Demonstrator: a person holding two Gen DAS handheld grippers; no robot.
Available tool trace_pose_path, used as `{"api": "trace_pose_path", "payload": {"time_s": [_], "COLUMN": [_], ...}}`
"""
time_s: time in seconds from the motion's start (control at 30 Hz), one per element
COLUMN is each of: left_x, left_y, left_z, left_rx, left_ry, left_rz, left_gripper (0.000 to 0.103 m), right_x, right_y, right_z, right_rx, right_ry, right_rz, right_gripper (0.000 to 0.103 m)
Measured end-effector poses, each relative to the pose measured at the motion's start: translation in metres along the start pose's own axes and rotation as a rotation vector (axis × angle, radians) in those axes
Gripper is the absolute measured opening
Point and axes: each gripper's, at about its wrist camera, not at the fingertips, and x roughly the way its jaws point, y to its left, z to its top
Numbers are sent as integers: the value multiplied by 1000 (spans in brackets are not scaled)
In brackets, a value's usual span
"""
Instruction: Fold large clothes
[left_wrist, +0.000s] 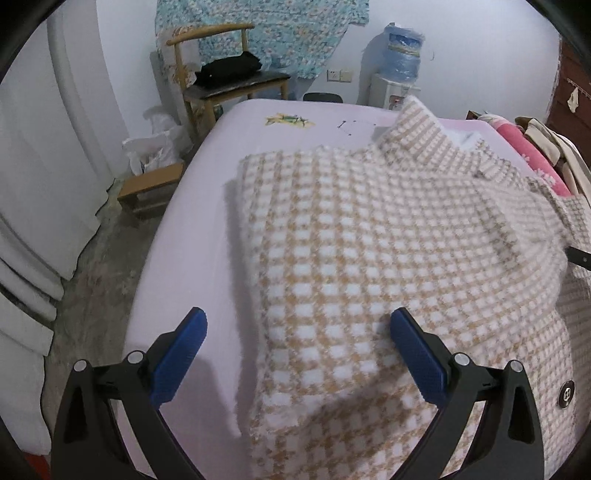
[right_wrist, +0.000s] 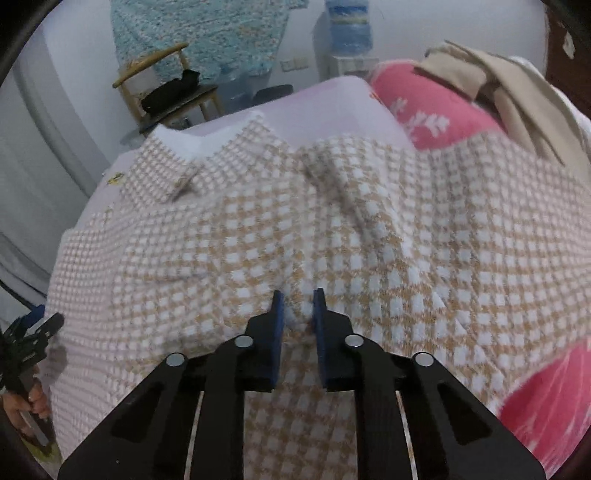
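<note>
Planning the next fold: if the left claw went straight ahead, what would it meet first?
Probably the checked coat on the bed: the open left claw straddles its left edge, though depth is unclear.

The left gripper (left_wrist: 295, 354) hangs with its blue pads (left_wrist: 419, 360) spread wide over the near edge of a checked coat (left_wrist: 369, 240), gripping nothing. The coat lies on a pale bed (left_wrist: 207, 206), collar (left_wrist: 421, 129) at the far end

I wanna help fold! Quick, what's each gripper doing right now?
Left gripper: open, fingers spread wide over the checked coat, holding nothing.
Right gripper: shut on a pinch of the checked coat.
</note>
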Motion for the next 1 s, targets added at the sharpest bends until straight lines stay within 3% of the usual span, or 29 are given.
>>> {"api": "trace_pose_path", "payload": {"time_s": [0.27, 0.57, 0.73, 0.87, 1.0], "left_x": [1, 0, -15, -43, -47], "left_y": [6, 5, 4, -1, -17], "left_z": [-4, -5, -3, 9, 33], "left_rx": [-11, -17, 16, 51, 109], "left_ry": [15, 17, -36, -125, -155], "left_rz": [-18, -33, -54, -116, -136], "left_gripper": [98, 98, 98, 98, 98], "right_x": [-33, -5, 1, -10, -35], "right_y": [7, -2, 0, -1, 18], "right_z": [-20, -6, -9, -8, 2], "right_rx": [-29, -11, -40, -31, -91], "right_ry": [-34, -9, -14, -19, -108], "right_rz": [-8, -52, -72, -92, -116], "right_gripper": [11, 11, 12, 18, 37]}}
